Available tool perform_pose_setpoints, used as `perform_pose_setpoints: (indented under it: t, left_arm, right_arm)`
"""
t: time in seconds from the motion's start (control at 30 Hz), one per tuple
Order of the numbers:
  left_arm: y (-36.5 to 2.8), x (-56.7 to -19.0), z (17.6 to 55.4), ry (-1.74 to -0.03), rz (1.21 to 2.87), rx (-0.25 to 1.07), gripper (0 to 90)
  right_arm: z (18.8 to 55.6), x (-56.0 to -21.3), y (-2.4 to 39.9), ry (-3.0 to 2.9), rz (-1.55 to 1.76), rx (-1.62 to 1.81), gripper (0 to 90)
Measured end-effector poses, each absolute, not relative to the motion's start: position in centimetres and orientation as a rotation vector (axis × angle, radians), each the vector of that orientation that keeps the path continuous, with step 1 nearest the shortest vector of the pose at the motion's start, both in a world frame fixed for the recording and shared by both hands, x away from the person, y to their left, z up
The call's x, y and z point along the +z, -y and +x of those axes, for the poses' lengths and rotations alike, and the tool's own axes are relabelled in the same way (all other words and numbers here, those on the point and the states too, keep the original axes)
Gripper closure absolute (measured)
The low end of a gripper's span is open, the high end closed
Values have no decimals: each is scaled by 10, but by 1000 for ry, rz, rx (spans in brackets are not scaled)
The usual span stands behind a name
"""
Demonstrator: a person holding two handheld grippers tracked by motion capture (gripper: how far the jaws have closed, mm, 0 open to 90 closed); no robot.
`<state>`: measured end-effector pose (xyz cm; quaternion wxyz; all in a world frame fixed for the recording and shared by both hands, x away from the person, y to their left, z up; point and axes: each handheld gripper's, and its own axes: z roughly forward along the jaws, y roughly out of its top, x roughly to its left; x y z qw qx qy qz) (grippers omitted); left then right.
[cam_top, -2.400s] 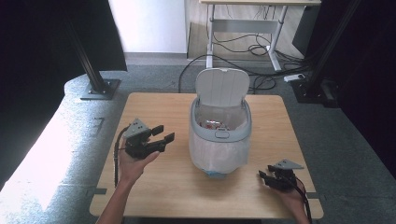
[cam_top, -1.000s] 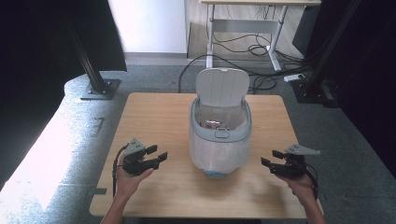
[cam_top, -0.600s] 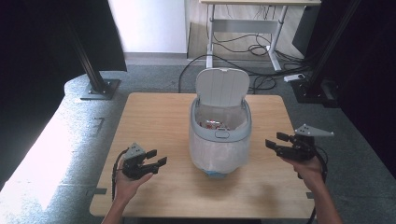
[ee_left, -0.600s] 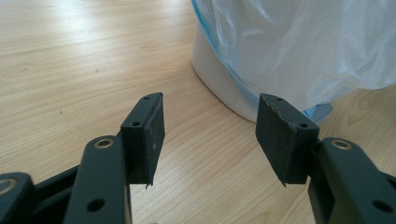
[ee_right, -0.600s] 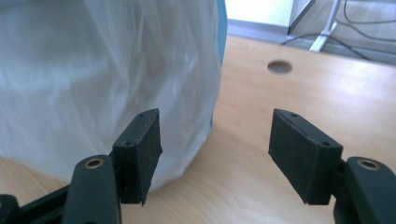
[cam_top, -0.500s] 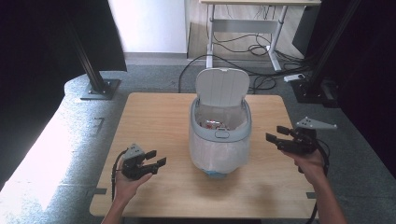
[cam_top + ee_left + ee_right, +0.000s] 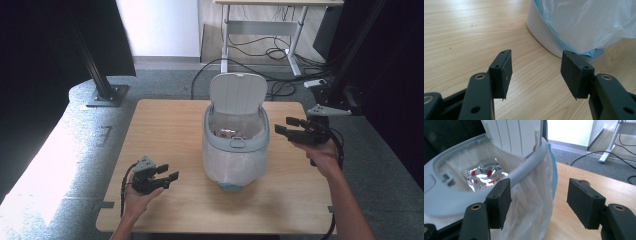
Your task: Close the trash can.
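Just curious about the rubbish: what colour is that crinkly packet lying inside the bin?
Shiny silver foil with red marks, the packet shows best in the right gripper view.

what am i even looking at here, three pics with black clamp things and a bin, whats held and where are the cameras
A person sits at a wooden table holding a hand-operated gripper in each hand. The high view looks down from above: the left gripper rests low near the table, the right gripper is raised beside the bin's rim. The other two pictures come from cameras riding on each gripper, looking along its black fingers. On the table stands a white bin with a plastic liner, lid up, a foil wrapper inside. Both grippers are open and hold nothing.
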<state>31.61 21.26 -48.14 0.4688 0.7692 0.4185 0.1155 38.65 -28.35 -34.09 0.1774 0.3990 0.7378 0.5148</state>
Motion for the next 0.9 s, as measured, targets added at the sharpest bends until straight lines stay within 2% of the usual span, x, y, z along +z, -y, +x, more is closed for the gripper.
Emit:
perform_pose_setpoints:
  t: [0.37,0.9]
  left_arm:
    - [-215,-486,317,-1040,1889,273,431]
    - [-215,-488,317,-1045,1893,264,433]
  right_arm:
    - [419,-322,265,-2106,1118,1487,356]
    - [437,-309,243,-2148,1081,1500,356]
